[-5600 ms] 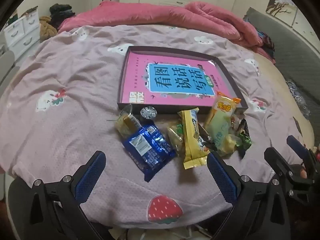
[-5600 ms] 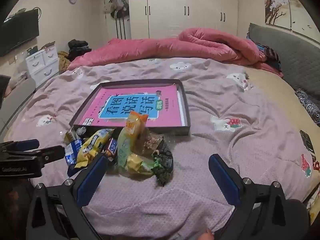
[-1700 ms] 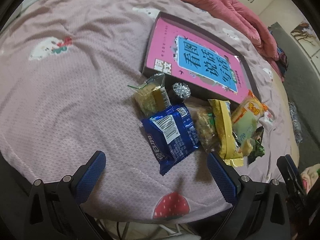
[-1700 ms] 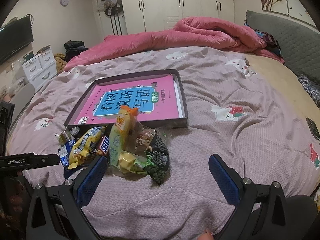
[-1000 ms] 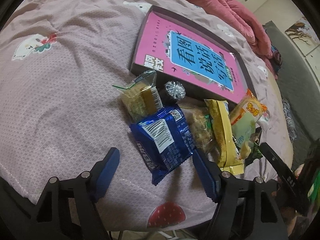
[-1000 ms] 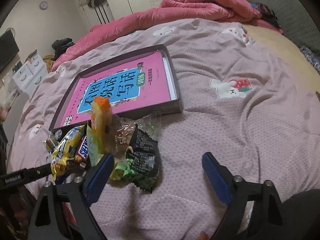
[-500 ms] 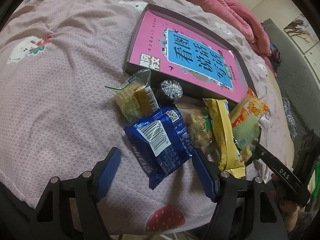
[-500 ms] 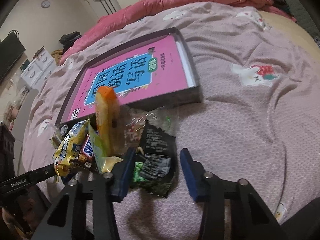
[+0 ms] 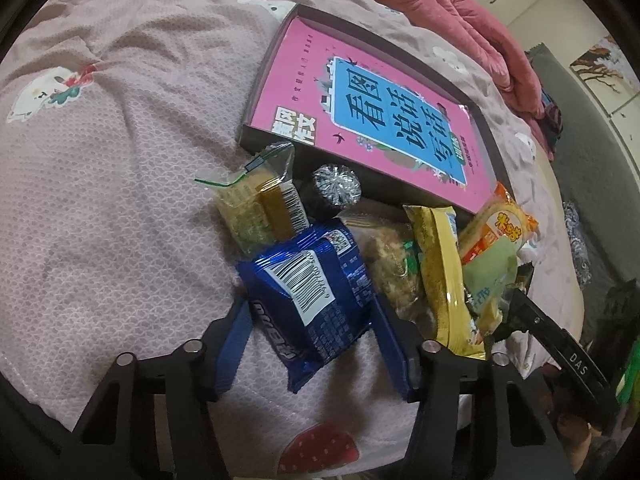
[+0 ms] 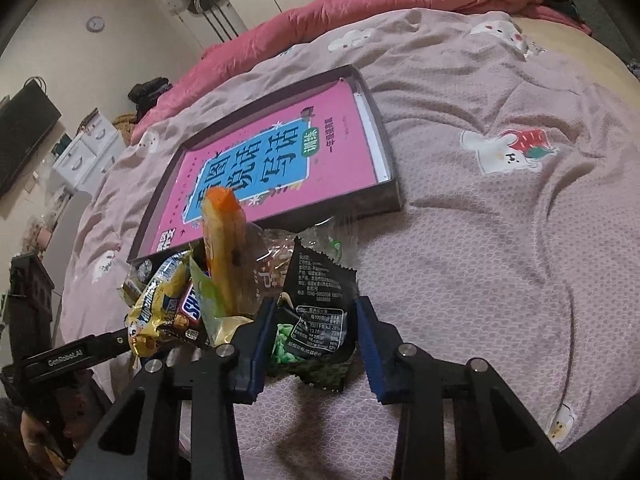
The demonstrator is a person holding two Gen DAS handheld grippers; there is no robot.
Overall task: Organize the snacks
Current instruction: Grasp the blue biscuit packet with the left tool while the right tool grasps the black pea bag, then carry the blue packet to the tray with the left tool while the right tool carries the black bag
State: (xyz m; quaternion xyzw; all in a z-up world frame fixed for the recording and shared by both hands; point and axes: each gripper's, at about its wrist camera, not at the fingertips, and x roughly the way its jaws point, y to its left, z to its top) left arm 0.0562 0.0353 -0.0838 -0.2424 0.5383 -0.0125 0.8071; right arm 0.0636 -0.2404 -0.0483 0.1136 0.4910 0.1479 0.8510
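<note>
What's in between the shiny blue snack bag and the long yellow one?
A clear packet of brown crumbly snack lies between the shiny blue snack bag and the long yellow wrapper, touching both. The left wrist view shows it.

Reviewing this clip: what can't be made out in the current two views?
- Left wrist: whether the left tool pads press the blue packet; the packet covers the contact.
- Right wrist: the black packet sits between the right tool pads; the far-side gap is unclear.
- Tray: floor hidden by the pink book.
</note>
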